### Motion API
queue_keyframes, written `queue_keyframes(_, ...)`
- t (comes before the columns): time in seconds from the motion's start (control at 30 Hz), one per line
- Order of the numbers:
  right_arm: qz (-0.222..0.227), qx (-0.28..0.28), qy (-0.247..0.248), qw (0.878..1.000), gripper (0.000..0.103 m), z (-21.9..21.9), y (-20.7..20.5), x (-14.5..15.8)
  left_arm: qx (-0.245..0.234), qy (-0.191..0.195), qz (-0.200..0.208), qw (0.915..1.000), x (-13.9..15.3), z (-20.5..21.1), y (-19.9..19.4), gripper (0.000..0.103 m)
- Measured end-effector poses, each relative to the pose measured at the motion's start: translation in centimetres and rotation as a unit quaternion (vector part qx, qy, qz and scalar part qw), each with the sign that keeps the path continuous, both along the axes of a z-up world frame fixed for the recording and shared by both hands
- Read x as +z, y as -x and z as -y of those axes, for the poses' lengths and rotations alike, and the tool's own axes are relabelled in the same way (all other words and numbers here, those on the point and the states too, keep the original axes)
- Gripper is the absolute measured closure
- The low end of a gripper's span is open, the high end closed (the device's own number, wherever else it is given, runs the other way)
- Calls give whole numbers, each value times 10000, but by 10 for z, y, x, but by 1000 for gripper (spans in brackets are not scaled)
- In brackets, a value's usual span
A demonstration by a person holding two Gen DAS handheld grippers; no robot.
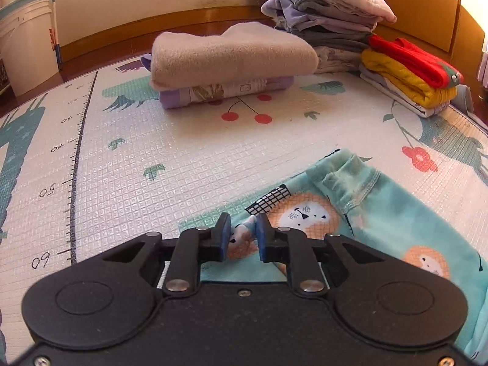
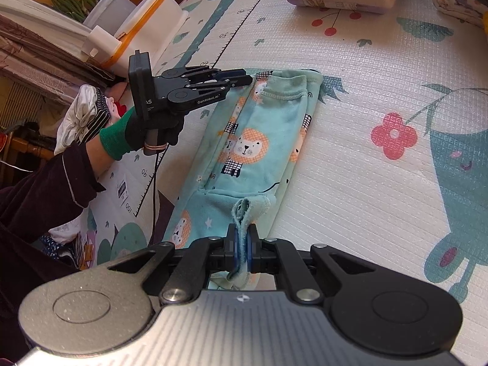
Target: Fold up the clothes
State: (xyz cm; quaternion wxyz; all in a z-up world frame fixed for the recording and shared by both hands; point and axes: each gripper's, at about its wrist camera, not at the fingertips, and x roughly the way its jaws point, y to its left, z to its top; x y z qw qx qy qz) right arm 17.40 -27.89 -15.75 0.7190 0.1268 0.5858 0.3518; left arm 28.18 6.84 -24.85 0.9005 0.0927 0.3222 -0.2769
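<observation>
Teal lion-print garment (image 2: 256,140) lies lengthwise on play mat (image 2: 381,97) | right tongs (image 2: 241,248) clenched on its near hem, likely for folding | left tongs (image 1: 242,239) released over far end.

Left gripper (image 1: 243,234) held parted over lion-print garment (image 1: 381,213) on mat (image 1: 152,158), folded piles (image 1: 231,61) stacked behind

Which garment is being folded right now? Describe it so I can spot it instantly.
On the printed play mat, ahead of the finished stacks along its far edge, lies one long garment apart from them. It is the mint-green garment with orange lion faces; the right tool pinches its near hem.
</observation>
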Motion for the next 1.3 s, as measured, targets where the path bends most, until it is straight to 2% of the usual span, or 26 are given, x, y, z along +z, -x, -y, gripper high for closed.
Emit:
queue_keyframes(0.1,14,-66,-62,10000,95,1,-1,4,116,359,171,9991,25,-22,25,89)
queue_keyframes(0.2,-18,-169,-74,9998,95,5,-2,6,-35,430,91,9990,37,-43,71,89)
queue_keyframes(0.3,-86,-295,-132,9994,95,9,-4,5,-306,478,-166,9982,35,-54,122,89)
queue_keyframes(0.37,-144,-375,-188,9990,95,11,-4,4,-344,474,-405,9975,22,-52,143,89)
queue_keyframes(0.43,-212,-421,-223,9986,95,11,-5,2,-450,446,-675,9957,0,-40,155,89)
queue_keyframes(0.5,-338,-545,-321,9974,95,12,-5,0,-665,55,-550,9963,-18,-22,167,88)
queue_keyframes(0.53,-391,-618,-393,9965,95,13,-5,0,-712,-88,-471,9963,-15,-19,171,88)
queue_keyframes(0.63,-481,-838,-619,9934,95,18,-7,4,-895,148,-456,9948,9,-25,187,88)
queue_keyframes(0.73,-598,-1202,-840,9874,95,27,-12,5,-1294,57,-491,9904,22,-25,216,88)
queue_keyframes(0.8,-714,-1487,-978,9814,95,34,-17,2,-1510,-36,-734,9858,14,-18,231,88)
queue_keyframes(0.9,-865,-1702,-1067,9758,95,33,-22,-5,-1599,-277,-935,9823,-12,-7,244,88)
queue_keyframes(1.03,-867,-1669,-1082,9762,96,20,-29,-3,-1404,152,-1060,9843,8,-21,244,88)
queue_keyframes(1.1,-817,-1664,-1066,9769,97,14,-32,-1,-1519,243,-1025,9828,17,-26,249,88)
queue_keyframes(1.2,-786,-1784,-1080,9748,97,8,-38,-1,-1807,131,-1063,9777,16,-24,263,68)
queue_keyframes(1.23,-761,-1800,-1078,9748,97,6,-40,-1,-1883,27,-1053,9764,14,-21,268,58)
queue_keyframes(1.3,-748,-1867,-1105,9733,97,1,-45,-2,-1988,-271,-969,9749,4,-15,279,57)
